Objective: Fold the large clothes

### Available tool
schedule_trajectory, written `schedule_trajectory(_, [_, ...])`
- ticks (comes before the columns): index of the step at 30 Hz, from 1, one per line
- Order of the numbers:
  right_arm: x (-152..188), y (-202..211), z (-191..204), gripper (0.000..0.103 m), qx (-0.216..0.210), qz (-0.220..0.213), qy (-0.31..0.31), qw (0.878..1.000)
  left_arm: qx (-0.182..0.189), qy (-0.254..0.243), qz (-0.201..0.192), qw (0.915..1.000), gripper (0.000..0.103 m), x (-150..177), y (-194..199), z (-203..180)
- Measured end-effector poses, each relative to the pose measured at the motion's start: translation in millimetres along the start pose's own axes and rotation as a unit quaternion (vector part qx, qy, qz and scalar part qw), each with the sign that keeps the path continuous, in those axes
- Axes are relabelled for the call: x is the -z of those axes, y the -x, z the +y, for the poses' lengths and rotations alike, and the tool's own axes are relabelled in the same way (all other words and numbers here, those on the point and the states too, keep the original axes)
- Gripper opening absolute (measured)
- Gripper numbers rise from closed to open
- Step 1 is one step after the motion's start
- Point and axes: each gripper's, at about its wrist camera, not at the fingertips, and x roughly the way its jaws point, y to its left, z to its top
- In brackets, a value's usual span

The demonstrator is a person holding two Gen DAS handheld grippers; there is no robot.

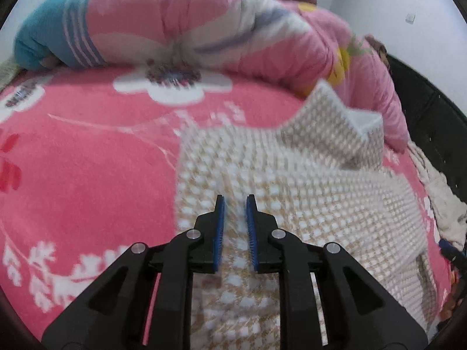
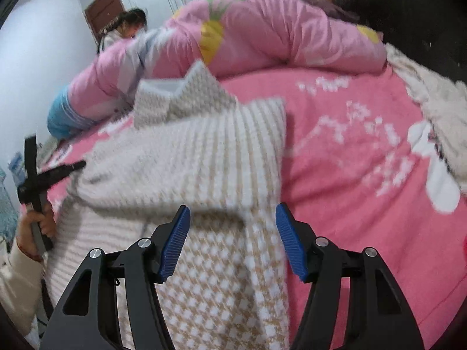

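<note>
A beige and white checked knit garment (image 1: 277,192) lies partly folded on the pink flowered bed cover (image 1: 87,175). Its collar stands up at the far side. My left gripper (image 1: 235,204) hovers over the garment's near left part, jaws narrowly apart with nothing clearly between them. In the right wrist view the garment (image 2: 189,160) has a ribbed sleeve laid across it. My right gripper (image 2: 232,213) is open wide above the garment's right edge, empty. The left gripper also shows there at the far left (image 2: 58,172), held in a hand.
A rolled pink quilt (image 1: 204,29) lies along the far side of the bed and also shows in the right wrist view (image 2: 262,35). A white fleecy blanket (image 2: 432,108) lies at the right edge. A person (image 2: 128,26) sits beyond the quilt near a door.
</note>
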Motion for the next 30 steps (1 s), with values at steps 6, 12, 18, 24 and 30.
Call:
schedule_trajectory(6, [-41,-32,19,0.053,-0.006,0.02,0.022,1.0,0.045,-0.033,-0.035,0.9978,0.015,-8,27,-23])
schedule_trajectory(12, [-32,-130,12,0.049,0.077,0.12,0.044,0.989,0.019,-0.031,0.05,0.9981,0.013,16,-34,-23])
schedule_trajectory(18, [-56,-96,34,0.046,0.063,0.104,0.026,0.992,0.028,-0.019,0.028,0.9991,0.01,12,-18,-13])
schedule_trajectory(24, [-63,-123,103,0.046,-0.018,0.099,0.078,0.992,0.037,-0.042,0.024,0.9981,0.018,3,-20,-32])
schedule_trajectory(30, [-54,-179,102,0.049,0.018,0.133,0.037,0.99,0.011,-0.039,0.05,0.9979,0.021,2,-32,-31])
